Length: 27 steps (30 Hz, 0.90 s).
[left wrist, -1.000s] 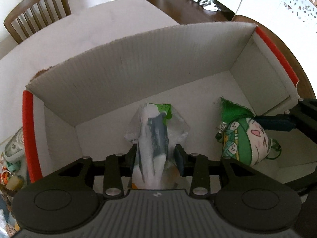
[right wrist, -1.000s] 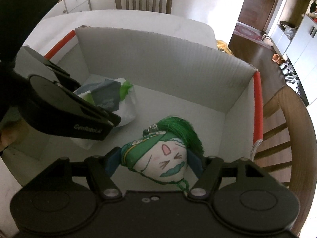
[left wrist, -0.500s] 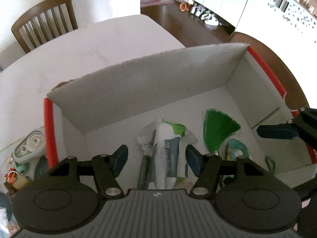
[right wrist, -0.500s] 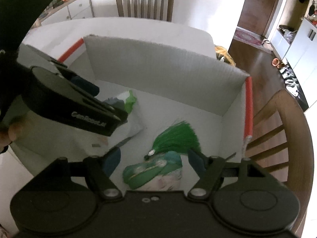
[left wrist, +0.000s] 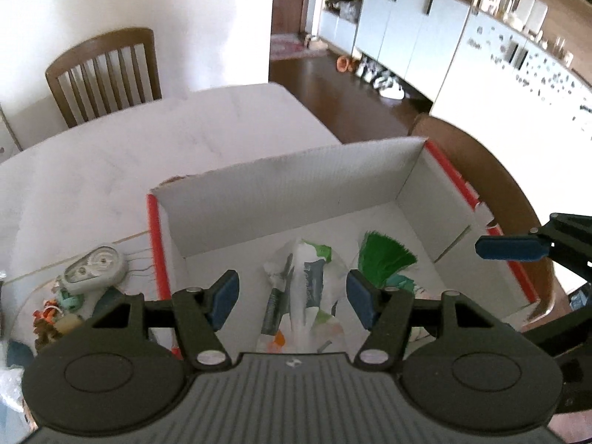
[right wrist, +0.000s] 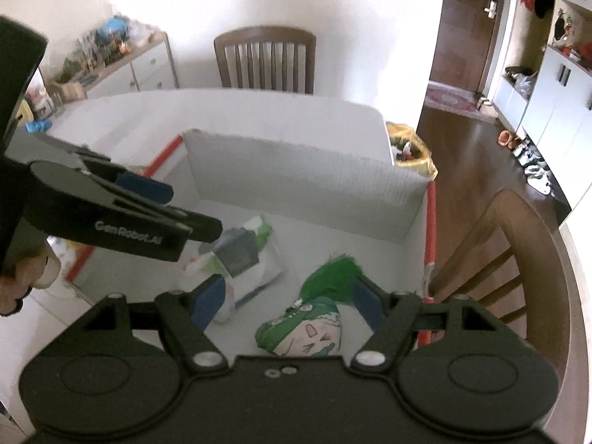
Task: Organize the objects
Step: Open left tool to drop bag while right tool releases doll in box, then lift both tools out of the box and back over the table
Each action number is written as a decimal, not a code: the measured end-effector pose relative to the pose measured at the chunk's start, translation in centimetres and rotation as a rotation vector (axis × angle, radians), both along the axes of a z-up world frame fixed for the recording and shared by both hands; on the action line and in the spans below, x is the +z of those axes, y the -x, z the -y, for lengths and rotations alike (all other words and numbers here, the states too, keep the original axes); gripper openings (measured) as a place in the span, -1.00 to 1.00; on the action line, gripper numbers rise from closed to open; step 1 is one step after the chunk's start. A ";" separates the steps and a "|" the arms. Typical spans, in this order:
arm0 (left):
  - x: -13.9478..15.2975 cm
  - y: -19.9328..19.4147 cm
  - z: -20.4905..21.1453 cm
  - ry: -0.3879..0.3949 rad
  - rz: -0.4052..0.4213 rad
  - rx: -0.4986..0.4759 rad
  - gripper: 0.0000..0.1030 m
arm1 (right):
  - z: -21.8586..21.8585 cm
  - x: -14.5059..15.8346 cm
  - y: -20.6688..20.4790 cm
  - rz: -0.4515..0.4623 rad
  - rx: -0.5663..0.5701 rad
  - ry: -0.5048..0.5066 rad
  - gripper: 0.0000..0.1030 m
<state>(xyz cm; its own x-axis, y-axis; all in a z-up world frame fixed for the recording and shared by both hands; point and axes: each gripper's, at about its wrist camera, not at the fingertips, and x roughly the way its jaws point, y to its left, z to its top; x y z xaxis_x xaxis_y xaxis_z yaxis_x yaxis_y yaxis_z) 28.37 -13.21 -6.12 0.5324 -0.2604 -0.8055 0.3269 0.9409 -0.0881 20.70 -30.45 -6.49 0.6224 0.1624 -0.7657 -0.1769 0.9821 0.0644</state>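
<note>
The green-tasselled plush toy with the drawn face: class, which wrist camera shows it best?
The right wrist view: the green-tasselled plush toy lies close below, its drawn face, green cap and tassel all visible inside the white cardboard box. In the left wrist view only the toy's tassel shows clearly; a finger hides its body.

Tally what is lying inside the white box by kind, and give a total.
Plastic bag with printed packets: 1
Plush toy with green tassel: 1
Total in the white box: 2
</note>
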 end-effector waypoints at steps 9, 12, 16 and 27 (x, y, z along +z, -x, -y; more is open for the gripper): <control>2.8 4.2 -2.5 0.037 0.121 0.026 0.23 | -0.3 2.4 3.1 0.100 -0.082 -0.093 0.49; 3.5 5.7 -3.5 0.039 0.160 0.032 0.23 | -0.7 3.0 4.1 0.134 -0.110 -0.116 0.53; 4.2 7.6 -4.7 0.030 0.218 0.032 0.23 | -1.8 3.3 5.1 0.167 -0.169 -0.136 0.56; 5.1 11.3 -9.0 0.067 0.281 0.024 0.31 | -5.1 3.8 7.5 0.238 -0.237 -0.158 0.92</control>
<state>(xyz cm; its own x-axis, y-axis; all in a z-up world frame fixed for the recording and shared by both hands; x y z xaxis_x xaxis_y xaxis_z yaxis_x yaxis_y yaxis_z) 17.05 -4.25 -0.98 0.7392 -0.2924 -0.6067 0.3250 0.9439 -0.0590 13.21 -25.33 -2.73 0.8142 0.0966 -0.5724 0.0265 0.9788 0.2029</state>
